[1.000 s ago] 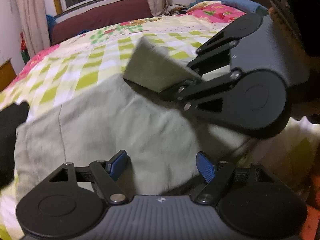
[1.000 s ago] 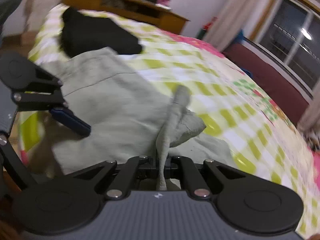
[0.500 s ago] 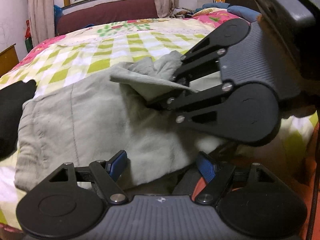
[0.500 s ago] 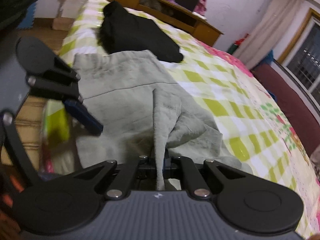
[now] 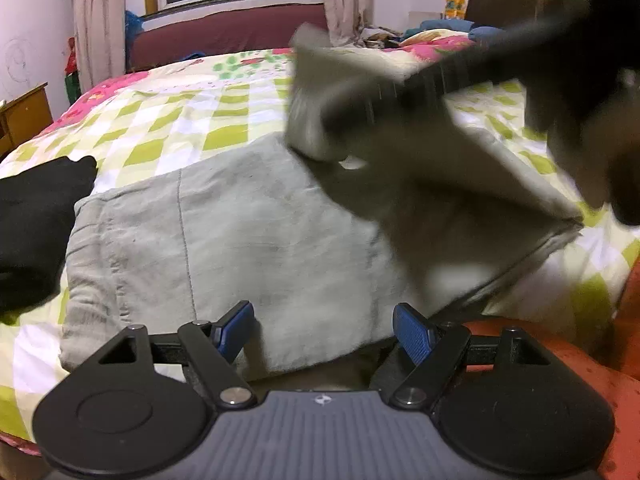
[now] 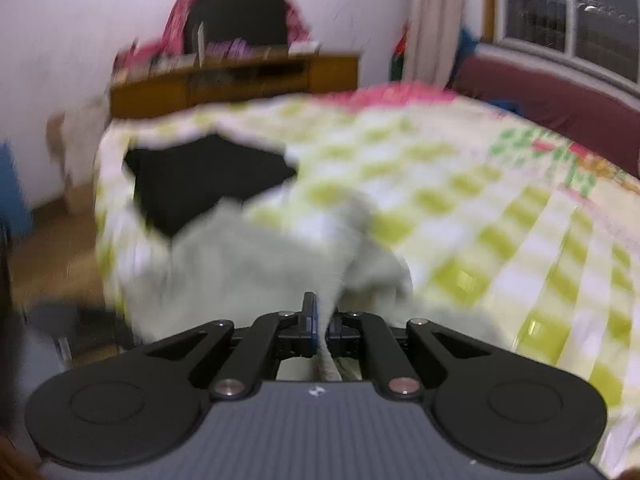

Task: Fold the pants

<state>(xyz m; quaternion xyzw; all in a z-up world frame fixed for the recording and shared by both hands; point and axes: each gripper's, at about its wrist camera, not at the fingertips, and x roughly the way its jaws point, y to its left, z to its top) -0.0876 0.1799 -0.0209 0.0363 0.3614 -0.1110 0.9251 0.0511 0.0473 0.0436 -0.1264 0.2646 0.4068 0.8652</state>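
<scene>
Since the earlier frames the pinched flap of the pants (image 5: 248, 232) is lifted higher and swung across; the right gripper (image 6: 323, 326) is seen raised and rolled, both views of it motion-blurred. The left gripper (image 5: 323, 330) is shifted sideways, near the bed (image 5: 224, 120) edge.

Right jaws are pressed together, pinching a thin fold of the grey-green cloth; the fold is seen running up between the pads in the right wrist view. Left jaws are spread wide, nothing between them; the near hem of the pants lies just ahead of and below the blue pads (image 5: 236, 328), apart from them as far as can be told.

Pants are spread on the checked quilt, bulk flat, one part raised by the right grip. A black garment (image 5: 36, 220) lies just beside them at the left.

Handling, judged: soft, light, limp cloth; no stiffness, so it sags from any single pinch and slides easily over the quilt. Best taken at a hem or corner, two points wide apart, so the fold line is kept straight.
</scene>
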